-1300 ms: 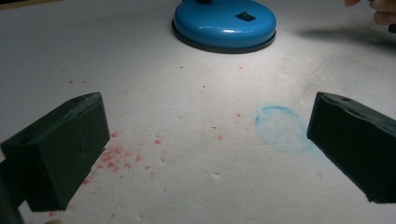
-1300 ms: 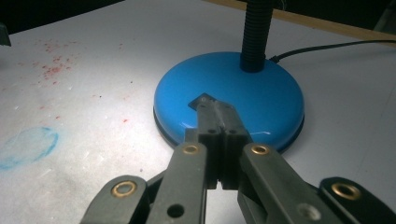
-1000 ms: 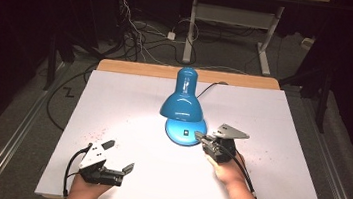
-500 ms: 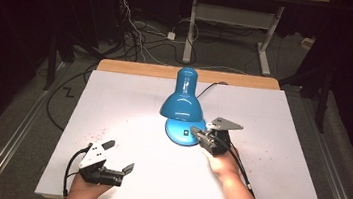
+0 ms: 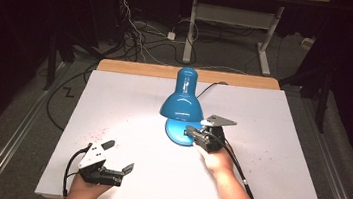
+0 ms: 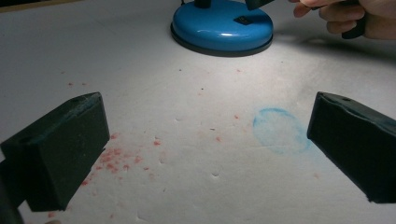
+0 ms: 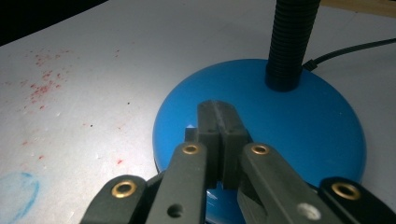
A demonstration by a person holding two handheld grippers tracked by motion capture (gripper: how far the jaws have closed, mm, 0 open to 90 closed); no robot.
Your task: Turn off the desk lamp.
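Two risks: right hand-held gripper, jaws closed and empty, pressing lamp base, may slip off switch; left hand-held gripper wide open, idle.

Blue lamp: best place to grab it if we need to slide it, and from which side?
Judging by shape, grip the black ribbed neck just above the blue lamp base: it is narrow, upright and textured. Come from the person's right side, where the shut right tool already is. The base is probably too wide and smooth.
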